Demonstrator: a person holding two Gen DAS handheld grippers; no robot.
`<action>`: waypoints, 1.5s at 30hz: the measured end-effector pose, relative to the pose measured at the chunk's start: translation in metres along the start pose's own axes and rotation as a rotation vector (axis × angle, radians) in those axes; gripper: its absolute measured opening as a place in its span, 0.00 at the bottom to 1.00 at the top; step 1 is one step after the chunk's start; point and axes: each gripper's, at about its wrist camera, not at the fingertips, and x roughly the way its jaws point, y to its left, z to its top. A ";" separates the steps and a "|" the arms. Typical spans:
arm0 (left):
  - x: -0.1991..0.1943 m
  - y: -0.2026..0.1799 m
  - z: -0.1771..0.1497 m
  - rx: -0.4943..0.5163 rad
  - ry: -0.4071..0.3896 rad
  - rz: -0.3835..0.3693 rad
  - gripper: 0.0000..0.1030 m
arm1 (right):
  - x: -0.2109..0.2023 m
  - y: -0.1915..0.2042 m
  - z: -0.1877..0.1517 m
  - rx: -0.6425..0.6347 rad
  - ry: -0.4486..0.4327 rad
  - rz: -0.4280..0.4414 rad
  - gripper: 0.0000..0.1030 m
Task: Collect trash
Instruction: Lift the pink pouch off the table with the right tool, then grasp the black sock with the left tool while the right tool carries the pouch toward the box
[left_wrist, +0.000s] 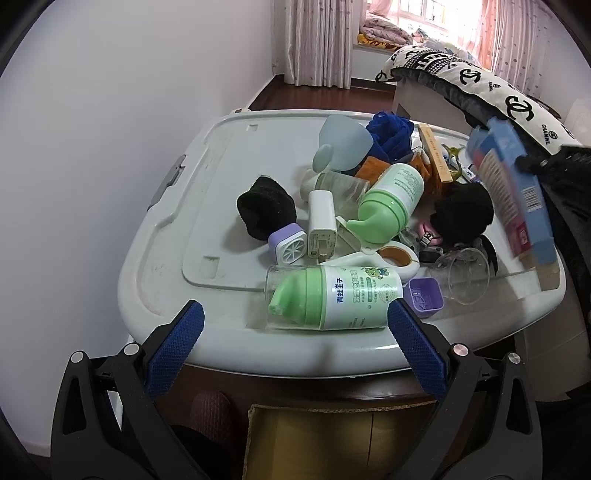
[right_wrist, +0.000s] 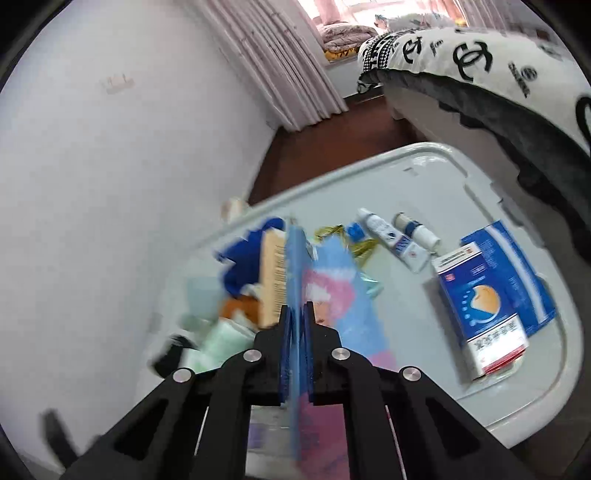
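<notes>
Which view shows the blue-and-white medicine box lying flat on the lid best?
The right wrist view: the blue-and-white medicine box lies in full sight on the grey lid, printed face up. The left wrist view does not show it; the held blue carton blocks that side.

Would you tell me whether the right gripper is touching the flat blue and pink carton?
Touching: the right wrist view shows the right gripper clamped shut on the carton's edge.

The left third of the grey bin lid (left_wrist: 207, 206) lies bare, open to a pass from the wall side. A heap of bottles, cups and cloths fills the middle. The green bottle (left_wrist: 332, 299) lies across the near edge, just ahead of the left gripper (left_wrist: 295, 325).
</notes>
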 end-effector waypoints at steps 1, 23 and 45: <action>0.000 -0.001 0.000 -0.003 0.000 -0.003 0.94 | -0.001 -0.002 0.003 0.024 0.003 0.031 0.06; 0.039 -0.180 0.062 0.266 -0.050 -0.027 0.93 | -0.078 -0.031 0.011 -0.018 -0.109 -0.021 0.06; -0.101 -0.114 0.048 0.180 -0.228 -0.166 0.11 | -0.128 -0.005 -0.024 -0.087 -0.168 0.067 0.06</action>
